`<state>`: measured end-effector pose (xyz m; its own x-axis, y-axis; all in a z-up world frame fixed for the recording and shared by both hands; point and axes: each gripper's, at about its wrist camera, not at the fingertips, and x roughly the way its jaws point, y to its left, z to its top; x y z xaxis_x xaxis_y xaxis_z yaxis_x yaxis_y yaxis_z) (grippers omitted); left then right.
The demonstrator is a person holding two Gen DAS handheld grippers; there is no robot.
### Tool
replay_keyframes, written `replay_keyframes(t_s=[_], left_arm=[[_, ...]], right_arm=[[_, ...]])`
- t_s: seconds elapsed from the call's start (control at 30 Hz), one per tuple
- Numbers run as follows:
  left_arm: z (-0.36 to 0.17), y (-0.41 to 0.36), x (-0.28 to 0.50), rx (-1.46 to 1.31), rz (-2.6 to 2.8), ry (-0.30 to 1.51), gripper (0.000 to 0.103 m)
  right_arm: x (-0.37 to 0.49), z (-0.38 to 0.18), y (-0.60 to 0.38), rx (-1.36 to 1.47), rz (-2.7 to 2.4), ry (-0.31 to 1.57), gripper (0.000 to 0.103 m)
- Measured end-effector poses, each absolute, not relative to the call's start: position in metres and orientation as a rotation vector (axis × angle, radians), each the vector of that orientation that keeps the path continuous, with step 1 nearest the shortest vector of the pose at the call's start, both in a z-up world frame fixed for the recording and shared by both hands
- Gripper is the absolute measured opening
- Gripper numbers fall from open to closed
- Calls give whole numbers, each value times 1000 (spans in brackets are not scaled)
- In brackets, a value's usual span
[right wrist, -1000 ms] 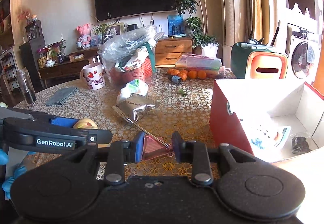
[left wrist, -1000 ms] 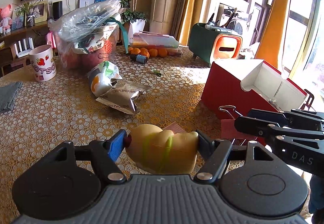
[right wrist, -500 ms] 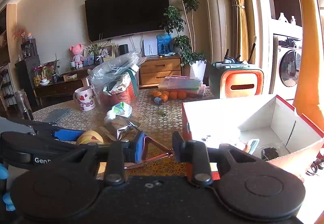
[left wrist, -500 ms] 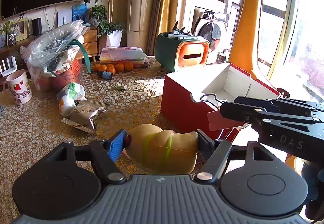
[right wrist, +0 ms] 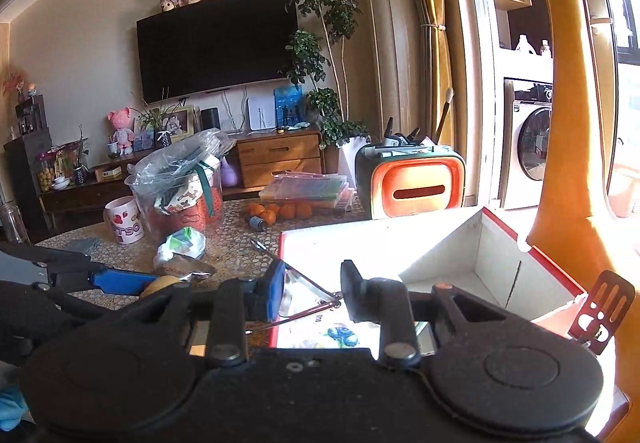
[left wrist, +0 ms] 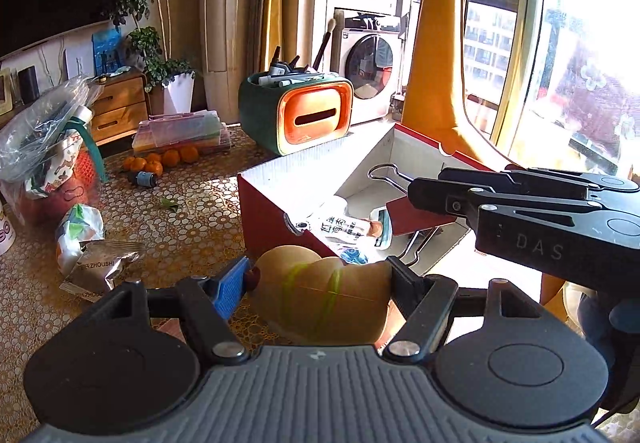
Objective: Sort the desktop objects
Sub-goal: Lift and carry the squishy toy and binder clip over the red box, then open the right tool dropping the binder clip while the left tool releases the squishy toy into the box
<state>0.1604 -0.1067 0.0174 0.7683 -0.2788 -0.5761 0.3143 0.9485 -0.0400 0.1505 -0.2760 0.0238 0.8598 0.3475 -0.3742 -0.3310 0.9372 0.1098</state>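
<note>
two items ride toward the red box (left wrist: 276, 219), which already holds a few packets: left gripper (left wrist: 320, 283) pinching a yellow toy (left wrist: 320, 295) beside it, right gripper (right wrist: 312, 295) clamping a binder clip (left wrist: 404, 199) over it, w/ snack bags (left wrist: 92, 259) left out.

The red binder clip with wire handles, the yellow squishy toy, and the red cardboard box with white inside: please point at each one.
Red binder clip (left wrist: 416, 214): left wrist view, on its red body, held in the right gripper.
Yellow squishy toy (left wrist: 320, 295): left wrist view, on its middle, between the left gripper's pads.
Red cardboard box (right wrist: 460, 243): right wrist view, on its white inner wall.
</note>
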Motion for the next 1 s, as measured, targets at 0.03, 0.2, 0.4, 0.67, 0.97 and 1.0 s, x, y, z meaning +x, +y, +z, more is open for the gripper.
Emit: replay_keyframes(t_s=[0.03,0.2,0.4,0.67,0.97,1.0], left_arm=[[17,-111,162,67,-327,616,73],[17,-136,178,109,-356,618,73],[10,-160,202,152,-381,668,73],[0,-176,238,184,-385,709,73],[-15,-183,297,201,-367,820,73],[-17,-183,305,198,-359,833,73]], right_arm=[[152,24,-279,43,351,399,29],[164,21,-297,45,325,396,29],[186,14,-319,65,291,417,29],[210,-3,-343,88,246,471,29],[232,-24,-351,73,225,528,29],[234,-26,-351,68,225,535,29]])
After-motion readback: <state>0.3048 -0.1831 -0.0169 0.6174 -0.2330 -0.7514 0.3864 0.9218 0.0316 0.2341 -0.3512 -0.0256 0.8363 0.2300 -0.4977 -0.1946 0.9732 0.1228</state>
